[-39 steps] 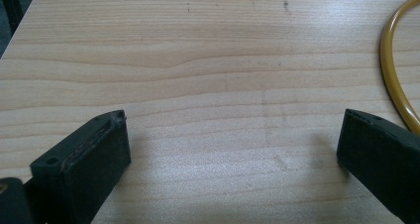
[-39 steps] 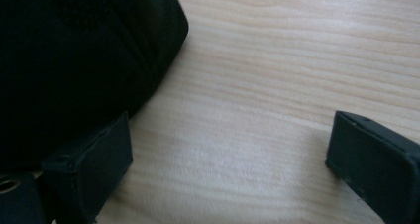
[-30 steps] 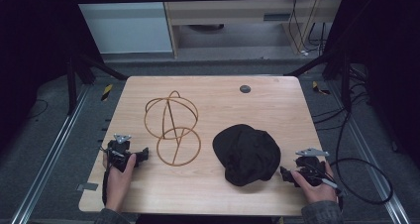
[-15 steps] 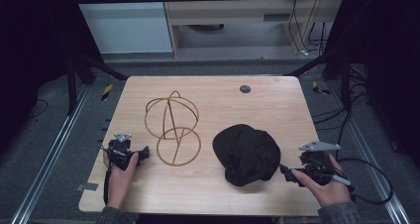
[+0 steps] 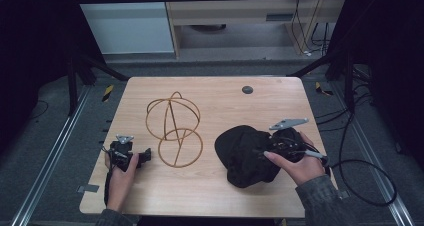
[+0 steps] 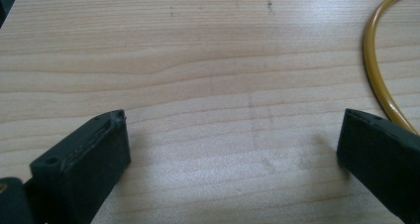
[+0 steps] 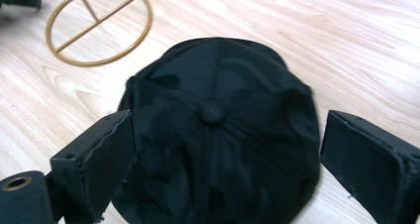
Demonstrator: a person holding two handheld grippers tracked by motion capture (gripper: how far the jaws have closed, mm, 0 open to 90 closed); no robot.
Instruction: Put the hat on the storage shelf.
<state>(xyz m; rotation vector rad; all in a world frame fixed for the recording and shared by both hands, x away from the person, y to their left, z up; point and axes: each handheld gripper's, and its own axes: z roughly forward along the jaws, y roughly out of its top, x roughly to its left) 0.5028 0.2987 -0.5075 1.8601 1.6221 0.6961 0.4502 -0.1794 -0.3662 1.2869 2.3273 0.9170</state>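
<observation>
A black cap (image 5: 242, 156) lies crown up on the right half of the wooden table (image 5: 225, 106). My right gripper (image 5: 267, 151) hovers over its right side. In the right gripper view the cap (image 7: 223, 85) lies under the open right gripper (image 7: 229, 117), whose jaws stand wide on either side of the crown. A gold wire stand (image 5: 172, 118) of hoops on a ring base stands left of centre. My left gripper (image 5: 147, 156) rests near the front left, just left of the stand's base ring. It is open (image 6: 233, 120) over bare wood, with the gold wire (image 6: 371, 60) by its right jaw.
A small dark disc (image 5: 247, 89) sits on the table near the back right. A cable (image 5: 360, 186) trails from the right gripper off the table's right edge. The stand's ring base (image 7: 97, 23) lies beyond the cap in the right gripper view.
My right gripper moved from the table's front right corner left and forward, over the cap. The left gripper, cap and stand stayed put.
</observation>
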